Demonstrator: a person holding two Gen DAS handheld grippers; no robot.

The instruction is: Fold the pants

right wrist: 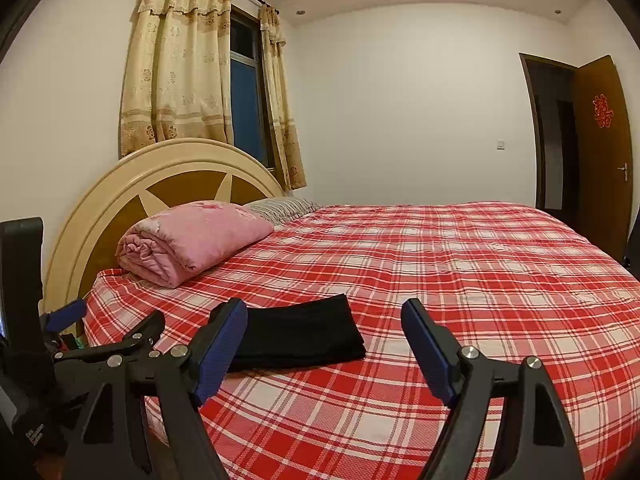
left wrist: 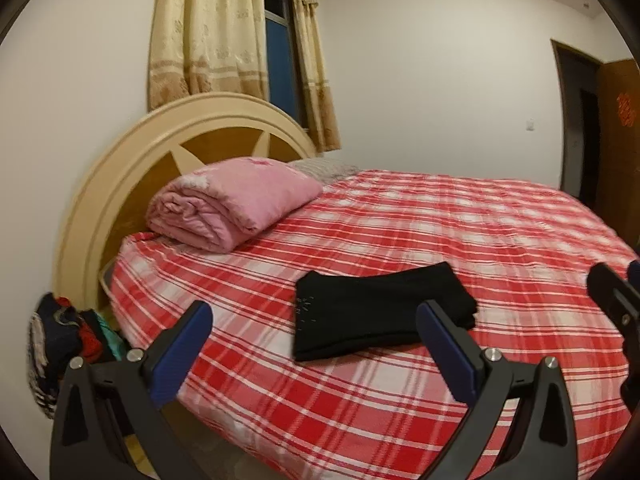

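Note:
The black pants (left wrist: 376, 312) lie folded into a compact rectangle on the red plaid bed (left wrist: 460, 240); they also show in the right wrist view (right wrist: 300, 336). My left gripper (left wrist: 314, 346) is open and empty, held above the bed's near edge, just short of the pants. My right gripper (right wrist: 324, 344) is open and empty, to the right of the pants and apart from them. Part of the right gripper shows at the right edge of the left wrist view (left wrist: 616, 300). The left gripper shows at the left of the right wrist view (right wrist: 104, 344).
A folded pink quilt (left wrist: 232, 204) lies at the head of the bed by the round headboard (left wrist: 160, 148). A striped pillow (right wrist: 280, 208) lies behind it. A pile of clothes (left wrist: 68, 332) sits beside the bed at the left. An open door (right wrist: 592, 140) is at the far right.

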